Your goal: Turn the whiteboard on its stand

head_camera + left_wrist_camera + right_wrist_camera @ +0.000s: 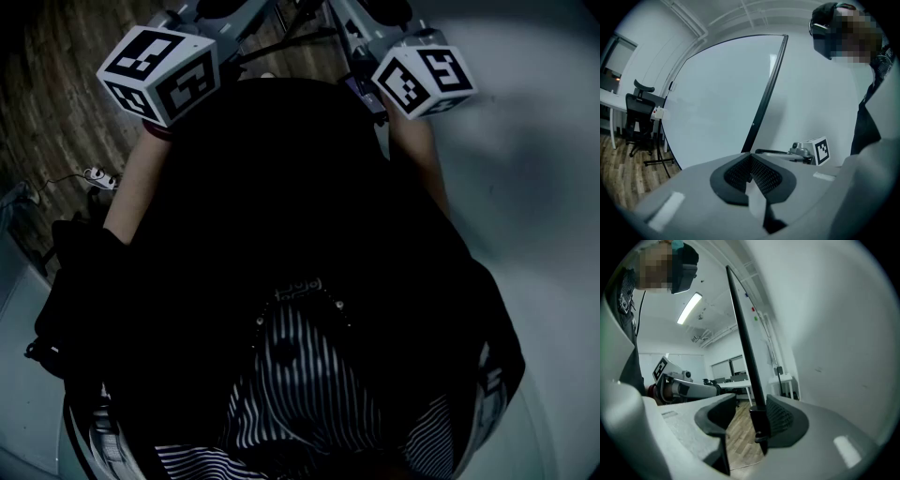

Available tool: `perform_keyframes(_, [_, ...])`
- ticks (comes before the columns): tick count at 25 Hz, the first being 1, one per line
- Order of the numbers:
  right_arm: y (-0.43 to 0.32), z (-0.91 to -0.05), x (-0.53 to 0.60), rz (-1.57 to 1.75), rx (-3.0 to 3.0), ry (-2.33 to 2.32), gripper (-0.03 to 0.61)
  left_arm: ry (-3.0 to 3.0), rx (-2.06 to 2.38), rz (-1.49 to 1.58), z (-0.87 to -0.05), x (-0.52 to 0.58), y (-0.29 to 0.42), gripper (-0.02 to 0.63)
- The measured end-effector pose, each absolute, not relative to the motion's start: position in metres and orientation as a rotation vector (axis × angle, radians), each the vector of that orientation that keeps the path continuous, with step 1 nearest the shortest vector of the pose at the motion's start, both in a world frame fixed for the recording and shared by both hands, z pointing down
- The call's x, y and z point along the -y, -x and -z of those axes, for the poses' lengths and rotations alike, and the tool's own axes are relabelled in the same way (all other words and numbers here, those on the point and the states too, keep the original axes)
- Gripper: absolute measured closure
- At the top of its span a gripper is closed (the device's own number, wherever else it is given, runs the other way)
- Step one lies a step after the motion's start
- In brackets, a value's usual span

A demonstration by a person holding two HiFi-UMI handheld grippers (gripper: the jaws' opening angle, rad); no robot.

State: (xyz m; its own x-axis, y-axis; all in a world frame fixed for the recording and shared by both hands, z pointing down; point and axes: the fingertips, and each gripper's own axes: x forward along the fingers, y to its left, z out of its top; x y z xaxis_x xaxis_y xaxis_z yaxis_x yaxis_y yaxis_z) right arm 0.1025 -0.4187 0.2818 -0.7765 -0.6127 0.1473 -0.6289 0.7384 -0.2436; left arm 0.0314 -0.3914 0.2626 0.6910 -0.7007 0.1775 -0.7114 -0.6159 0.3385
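The whiteboard [834, 333] stands to my right, its dark frame edge [745, 350] running upright and away from me. That edge sits between the spread jaws of my right hand-held gripper [752, 412], lying against the right pad with bare floor showing on its left. My left hand-held gripper [751, 161] has its pads pressed together, and the same edge runs down to their tips. I cannot tell whether they pinch it. The stand and its pivot are hidden, and my own body fills the head view.
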Motion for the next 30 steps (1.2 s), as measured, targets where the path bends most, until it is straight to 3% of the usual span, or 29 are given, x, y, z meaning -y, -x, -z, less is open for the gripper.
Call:
perform_keyframes(4, [-0.072, -0.284, 0.441, -0.368, 2.816, -1.039, 0.341, -2.497, 1.092, -0.009, -0.263, 0.41, -0.011, 0.611])
perform_keyframes(14, [-0.088, -0.313, 0.43, -0.408, 2.778, -1.016, 0.276, -2.485, 1.114, 0.013, -0.273, 0.386, -0.025, 0.611])
perform_keyframes(21, [-0.063, -0.308, 0.455, -0.301, 2.694, -1.033, 0.273, -2.438, 1.119, 0.104, -0.254, 0.412, 0.002, 0.611])
perform_keyframes(30, [-0.07, -0.324, 0.445, -0.412, 2.645, -1.044, 0.293, -2.378, 1.134, 0.17, -0.26, 0.389, 0.018, 0.611])
